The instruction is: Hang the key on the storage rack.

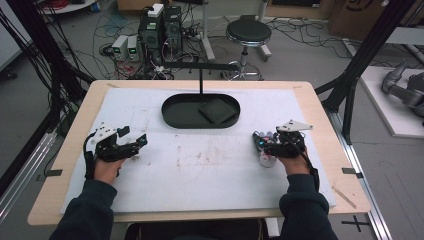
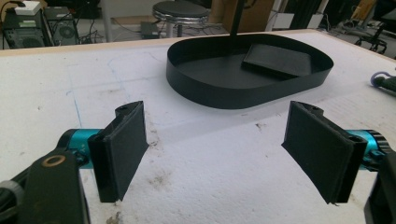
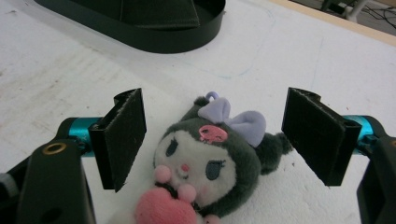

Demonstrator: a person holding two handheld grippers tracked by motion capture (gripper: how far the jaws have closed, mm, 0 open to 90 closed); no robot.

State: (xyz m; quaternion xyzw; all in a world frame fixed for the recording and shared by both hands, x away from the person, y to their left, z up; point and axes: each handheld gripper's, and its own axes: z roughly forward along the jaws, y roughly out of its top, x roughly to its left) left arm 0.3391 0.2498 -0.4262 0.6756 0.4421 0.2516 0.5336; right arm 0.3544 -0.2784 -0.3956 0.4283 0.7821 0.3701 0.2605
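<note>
Right gripper view shows our right gripper (image 3: 212,140) with its jaws spread wide, the plush toy (image 3: 210,163) lying between them on the white foam mat (image 3: 70,79), touched by neither jaw. We judge the toy light, soft and squashy; its fuzzy fabric should not slip. The round head, between the jaws, looks the best place to squeeze, though it will give before the grip firms. The lilac bow (image 3: 233,119) and small loop (image 3: 212,96) at its top are floppy and poorer holds. Our left gripper (image 2: 215,154) is also wide open, over bare mat. Beyond lies the black oval tray (image 1: 172,120), holding a dark flat pad (image 1: 218,110).
</note>
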